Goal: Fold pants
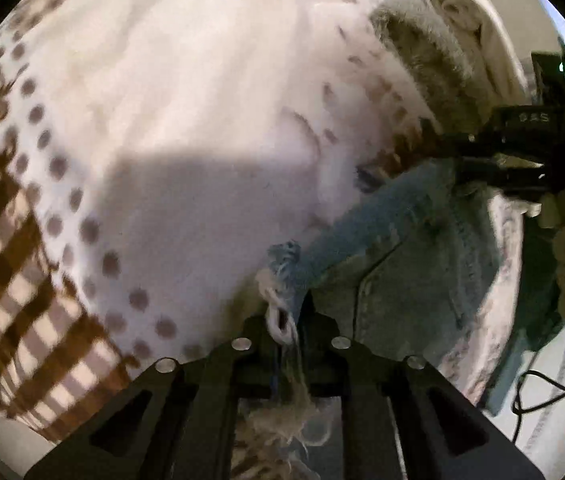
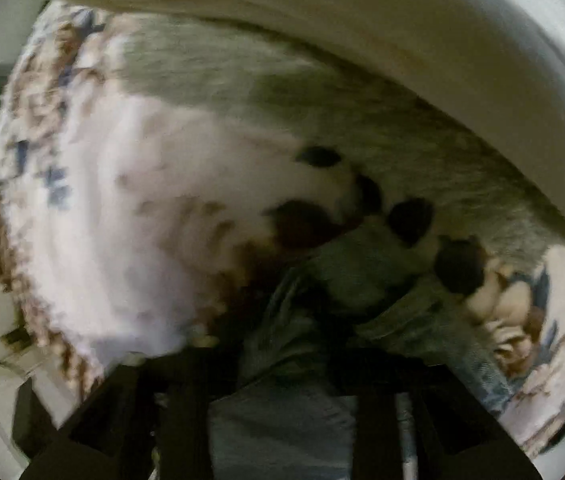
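The pants (image 1: 398, 248) are light-blue denim jeans with a frayed, stringy hem or torn edge. In the left wrist view they hang and drape over the right part of a bed, above a patterned bedspread (image 1: 186, 92). The left gripper (image 1: 288, 330) has its fingers drawn narrow on the frayed edge, white threads bunching between them and trailing down below. The right gripper (image 1: 494, 160) reaches in from the right side of that view and seems to pinch another part of the denim. In its own blurred view the right gripper (image 2: 282, 364) has cloth of the jeans (image 2: 282, 424) lying between the fingers, but whether they are pressed on it I cannot tell.

Denim like this should be fairly heavy and limp: it will sag between two holds and swing, yet its rough weave is unlikely to slip. The frayed threads are the weak spot; a hold on them alone may pull loose or tear strands, so solid cloth, a seam or the waistband looks the better place.

Beyond the jeans lie a grey furry blanket (image 1: 422, 52) and a white pillow (image 2: 362, 20) at the head of the bed. A black cable (image 1: 538, 396) hangs at the bed's side.
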Tool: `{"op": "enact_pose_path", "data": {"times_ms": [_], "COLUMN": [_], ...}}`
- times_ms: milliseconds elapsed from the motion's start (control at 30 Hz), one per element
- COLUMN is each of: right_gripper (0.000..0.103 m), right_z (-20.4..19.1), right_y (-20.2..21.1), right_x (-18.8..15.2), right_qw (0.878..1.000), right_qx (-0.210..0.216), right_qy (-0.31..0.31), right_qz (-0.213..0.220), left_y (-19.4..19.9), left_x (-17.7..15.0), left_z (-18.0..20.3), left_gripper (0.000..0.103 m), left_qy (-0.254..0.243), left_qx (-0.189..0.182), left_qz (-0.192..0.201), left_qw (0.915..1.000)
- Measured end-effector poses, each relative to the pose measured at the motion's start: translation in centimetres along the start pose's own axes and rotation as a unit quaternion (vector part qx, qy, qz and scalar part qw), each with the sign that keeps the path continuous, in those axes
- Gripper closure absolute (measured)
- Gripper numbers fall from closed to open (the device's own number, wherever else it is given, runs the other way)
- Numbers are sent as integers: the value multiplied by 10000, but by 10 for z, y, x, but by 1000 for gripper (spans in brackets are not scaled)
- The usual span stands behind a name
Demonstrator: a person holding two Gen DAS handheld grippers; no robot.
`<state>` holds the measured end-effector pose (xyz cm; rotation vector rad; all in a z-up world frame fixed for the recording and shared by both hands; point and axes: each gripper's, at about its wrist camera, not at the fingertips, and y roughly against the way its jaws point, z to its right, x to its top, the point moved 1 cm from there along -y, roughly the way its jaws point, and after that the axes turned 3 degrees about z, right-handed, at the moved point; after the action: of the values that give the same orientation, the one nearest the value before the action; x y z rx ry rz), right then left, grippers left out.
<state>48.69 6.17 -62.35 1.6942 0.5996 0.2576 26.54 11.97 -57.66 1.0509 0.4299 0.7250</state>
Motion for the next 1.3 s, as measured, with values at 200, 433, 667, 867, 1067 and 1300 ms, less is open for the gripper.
{"op": "enact_pose_path", "data": {"times_ms": [200,433,667,867,1067,1300], "right_gripper": [27,27,27,71,80,72], "right_z": [25,147,220,226,228,239], "right_y": [60,68,6,-4,46,56], "right_x": [-54,-115,-122,-135,-200,-301], "right_qw": [9980,9910,9554,9372,9270,9481], "right_qx": [405,268,1827,2096,2112,1649], "right_qy": [75,-1044,-2153,-2442,-2614,-2377], "right_qz": [482,796,869,1343,1667,1317], "left_y": [54,32,-32,-20,5,31], "left_x": [-33,-119,-161,-171,-173,-180], "left_z": [-14,-23,15,33,21,-13], "left_gripper": [45,33,45,91,91,89], "left_qy": [704,1985,2037,934,-232,-836], "left_qx": [-189,-562,-400,-258,-194,215], "left_qz": [567,128,74,505,150,-324], "left_qw": [9957,9784,9782,9940,9994,9957]}}
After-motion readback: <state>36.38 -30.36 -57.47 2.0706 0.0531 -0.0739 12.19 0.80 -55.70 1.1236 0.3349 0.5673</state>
